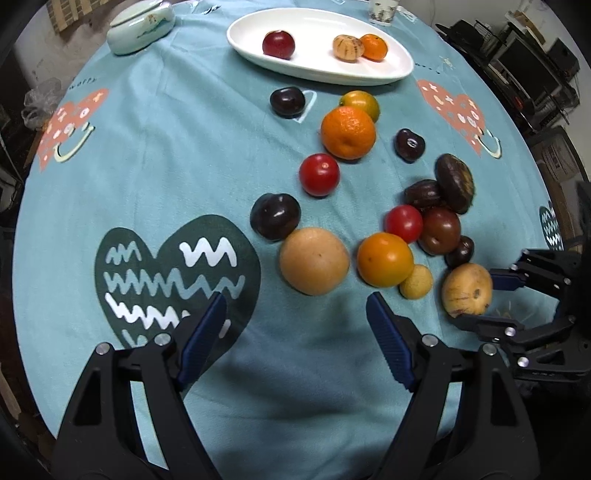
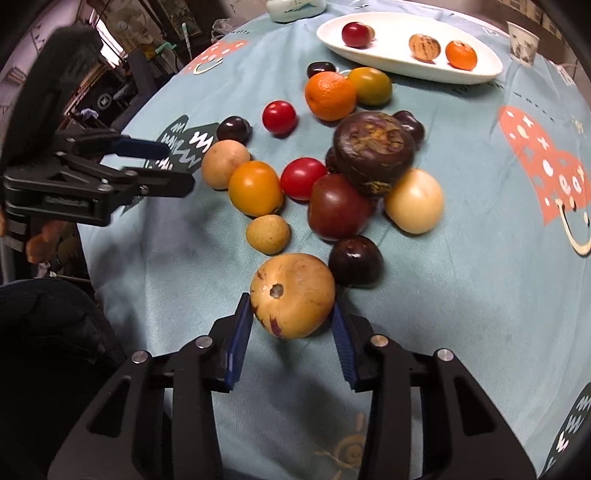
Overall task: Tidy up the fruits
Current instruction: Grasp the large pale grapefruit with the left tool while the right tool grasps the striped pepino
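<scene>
Many loose fruits lie on a teal tablecloth [image 1: 147, 166]. My right gripper [image 2: 291, 306] is shut on a tan spotted fruit [image 2: 293, 295], with a blue pad pressed against each side; the left wrist view shows the same fruit [image 1: 467, 290] in the right gripper [image 1: 487, 299]. My left gripper [image 1: 297, 301] stands open with nothing between its fingers, just short of a round tan fruit [image 1: 314, 260] and an orange tomato [image 1: 384, 258]. A white oval plate [image 1: 321, 74] at the far side holds a red fruit [image 1: 279, 44], a striped tan fruit [image 1: 347, 48] and a mandarin [image 1: 375, 46].
A large orange [image 1: 348, 133], red tomatoes, dark plums and a dark purple fruit [image 2: 373, 151] crowd the middle of the cloth. A pale lidded bowl [image 1: 140, 27] and a paper cup [image 2: 522, 42] stand at the far edge. Room clutter surrounds the round table.
</scene>
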Available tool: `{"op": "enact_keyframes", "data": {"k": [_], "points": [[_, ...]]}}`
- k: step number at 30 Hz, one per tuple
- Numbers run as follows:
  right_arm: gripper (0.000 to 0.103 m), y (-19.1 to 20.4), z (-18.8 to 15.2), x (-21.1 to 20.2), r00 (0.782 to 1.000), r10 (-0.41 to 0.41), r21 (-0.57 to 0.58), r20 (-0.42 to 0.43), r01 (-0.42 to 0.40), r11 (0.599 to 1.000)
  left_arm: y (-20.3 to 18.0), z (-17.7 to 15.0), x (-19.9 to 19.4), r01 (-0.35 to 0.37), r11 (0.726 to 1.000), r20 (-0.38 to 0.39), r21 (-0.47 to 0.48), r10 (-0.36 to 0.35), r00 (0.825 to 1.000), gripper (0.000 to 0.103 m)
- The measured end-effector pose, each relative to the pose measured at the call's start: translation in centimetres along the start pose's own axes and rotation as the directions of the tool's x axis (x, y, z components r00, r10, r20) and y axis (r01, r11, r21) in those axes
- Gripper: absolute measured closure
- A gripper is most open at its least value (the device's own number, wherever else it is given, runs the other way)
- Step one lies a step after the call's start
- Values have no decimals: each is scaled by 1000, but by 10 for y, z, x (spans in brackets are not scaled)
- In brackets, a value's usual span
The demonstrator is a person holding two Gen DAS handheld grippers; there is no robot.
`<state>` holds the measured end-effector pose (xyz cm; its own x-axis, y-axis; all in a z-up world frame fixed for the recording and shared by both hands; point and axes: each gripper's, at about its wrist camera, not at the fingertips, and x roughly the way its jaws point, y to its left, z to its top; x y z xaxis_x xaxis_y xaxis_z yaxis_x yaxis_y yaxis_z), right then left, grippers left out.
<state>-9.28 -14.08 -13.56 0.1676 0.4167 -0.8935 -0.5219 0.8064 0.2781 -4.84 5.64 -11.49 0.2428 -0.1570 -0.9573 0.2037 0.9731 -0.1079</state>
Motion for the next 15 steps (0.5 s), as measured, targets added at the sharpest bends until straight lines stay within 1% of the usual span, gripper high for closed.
{"op": "enact_keyframes", "data": {"k": [1,4,6,10,13,15], "points": [[60,-2,-1,-2,1000,1,9,1,-1,1000,2,3,4,-3,1000,-10,-22,3,1000,24],[60,-3,-1,-5,1000,-2,21,7,2,1000,8,12,11,14,996,-15,-91,-16,1000,34],[60,-2,-2,-6,1000,0,19,10,0,1000,9,17,16,38,993,-23,-110,-40,999,36],[60,-2,-4,-8,1000,6,19,10,-6,1000,0,20,18,26,997,-22,-67,-27,999,38],[60,-3,-4,-8,1000,5,24,9,-5,1000,-1,20,27,34,997,-47,-72,-38,998,41],[60,-4,-4,-8,1000,2,27,8,-2,1000,-3,21,32,37,997,-48,-73,-41,998,42]]}}
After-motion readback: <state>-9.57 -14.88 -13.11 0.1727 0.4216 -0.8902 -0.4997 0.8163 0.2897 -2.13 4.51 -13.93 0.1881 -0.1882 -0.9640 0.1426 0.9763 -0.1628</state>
